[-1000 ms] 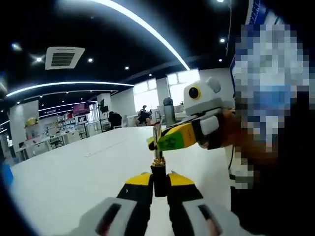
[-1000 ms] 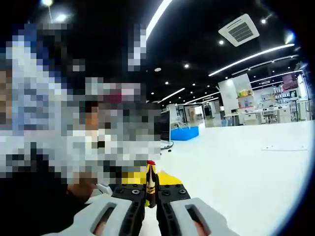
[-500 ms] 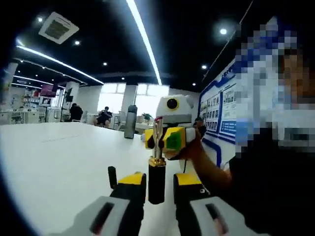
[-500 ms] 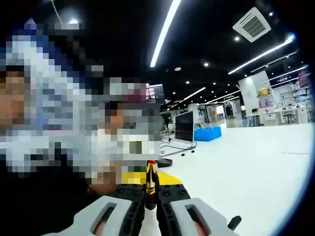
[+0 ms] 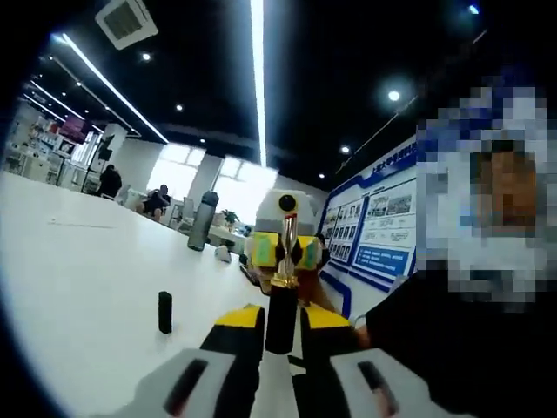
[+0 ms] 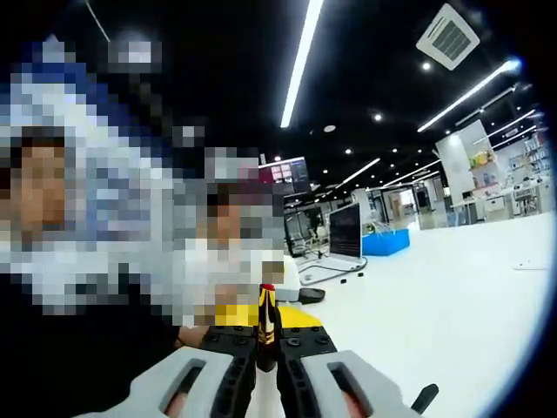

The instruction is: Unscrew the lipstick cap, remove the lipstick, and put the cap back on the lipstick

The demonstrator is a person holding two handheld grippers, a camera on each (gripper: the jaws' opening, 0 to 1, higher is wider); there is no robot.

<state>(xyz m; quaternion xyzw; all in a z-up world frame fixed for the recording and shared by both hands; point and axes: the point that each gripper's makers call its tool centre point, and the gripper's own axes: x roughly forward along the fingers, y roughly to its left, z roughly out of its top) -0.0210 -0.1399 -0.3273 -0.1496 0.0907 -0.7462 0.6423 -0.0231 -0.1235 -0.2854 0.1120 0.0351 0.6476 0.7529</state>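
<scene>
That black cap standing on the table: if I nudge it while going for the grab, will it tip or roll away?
The cap stands upright, tall and narrow on the smooth white table, so a sideways nudge would likely topple it. It looks cylindrical, so once down it would probably roll. It seems small, rigid and light; a top-down, centred grab looks safer.

Cap (image 5: 164, 312) on table (image 5: 78, 279), left of lipstick (image 5: 280, 296).

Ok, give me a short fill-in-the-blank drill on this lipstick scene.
1. The left gripper is shut on the lipstick's black ____.
2. The right gripper holds the lipstick, whose tip is ____.
3. The black cap stands upright on the white ____.

Missing words: base; red; table
</scene>
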